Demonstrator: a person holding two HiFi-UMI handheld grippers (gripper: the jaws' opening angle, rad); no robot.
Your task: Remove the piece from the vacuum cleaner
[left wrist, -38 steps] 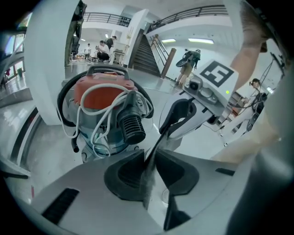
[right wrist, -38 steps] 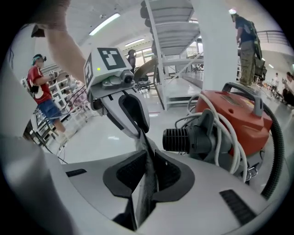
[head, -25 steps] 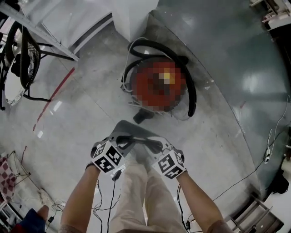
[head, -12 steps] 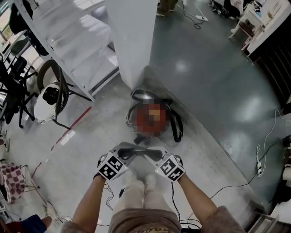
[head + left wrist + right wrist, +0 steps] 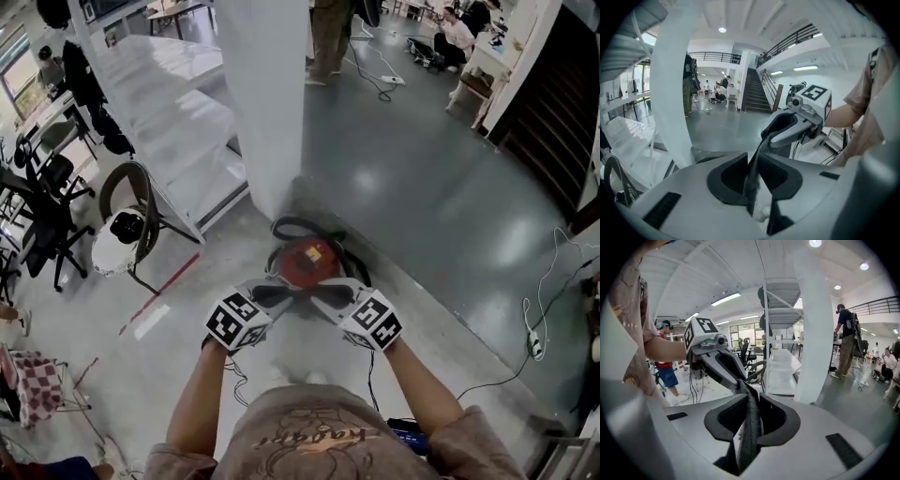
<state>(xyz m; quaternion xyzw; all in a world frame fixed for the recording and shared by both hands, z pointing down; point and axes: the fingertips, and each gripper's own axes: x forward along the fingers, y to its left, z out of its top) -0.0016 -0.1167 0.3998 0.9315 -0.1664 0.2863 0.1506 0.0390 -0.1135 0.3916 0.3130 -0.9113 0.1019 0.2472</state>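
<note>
The grey polished floor (image 5: 441, 187) fills most of the head view, paler on the left and crossed by a red tape line (image 5: 159, 294). A wide white pillar (image 5: 272, 103) rises from it, with white stairs (image 5: 164, 122) to its left. Black office chairs (image 5: 42, 192) and a round-backed chair (image 5: 131, 225) stand further left. People stand and sit well beyond the pillar.

The red vacuum cleaner (image 5: 306, 262) sits on the floor right at the foot of the pillar, with its black hose (image 5: 317, 226) looped round it. Its near edge is hidden behind the two grippers. Loose cables (image 5: 553, 281) trail over the floor to the right.

The left gripper (image 5: 284, 294) and the right gripper (image 5: 317, 294) point at each other in front of the person's chest, tips nearly meeting. Between them is the thin dark piece (image 5: 300, 292), seen edge-on and held up off the floor. The left jaws are clamped on one end (image 5: 756, 157). The right jaws are easing apart, with the textured other end (image 5: 751, 420) between the pads and touching them.
</note>
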